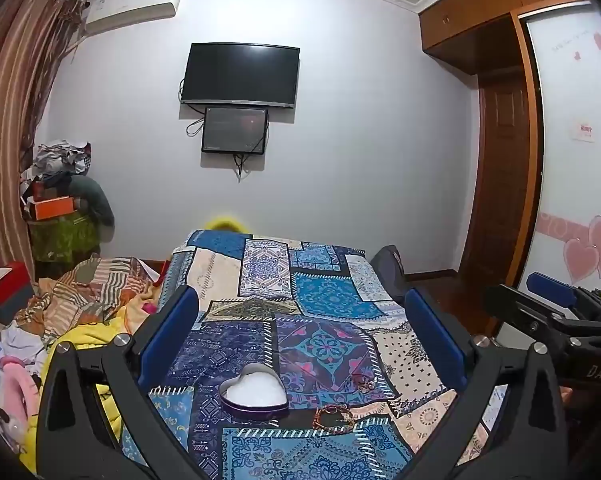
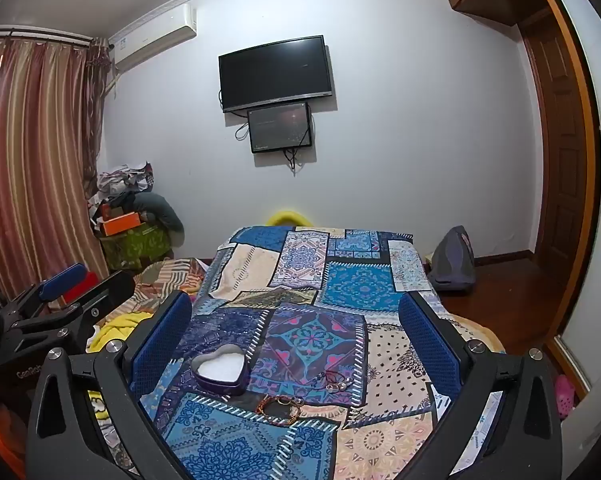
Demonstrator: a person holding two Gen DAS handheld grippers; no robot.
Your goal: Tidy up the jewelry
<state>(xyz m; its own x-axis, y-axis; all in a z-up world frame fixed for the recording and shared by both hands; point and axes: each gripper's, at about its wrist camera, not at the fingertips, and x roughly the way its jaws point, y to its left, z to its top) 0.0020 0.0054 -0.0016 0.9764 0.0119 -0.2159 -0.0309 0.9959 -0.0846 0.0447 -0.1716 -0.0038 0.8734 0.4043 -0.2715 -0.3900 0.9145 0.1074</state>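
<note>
Bracelet (image 2: 279,405) beside heart tin (image 2: 219,368), patchwork cloth (image 2: 356,288) beneath

Both wrist views look forward, low over the patchwork bed (image 1: 324,300) toward the far wall. They share the heart-shaped tin (image 1: 254,390) and wall television (image 1: 240,74) — the right view sits rightward.

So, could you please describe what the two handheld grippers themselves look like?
Both the left gripper and right gripper have black angular frames with silver bolts and two flat fingers faced in textured blue pads. White lettering marks their bodies. No cables or sleeves show.
</note>
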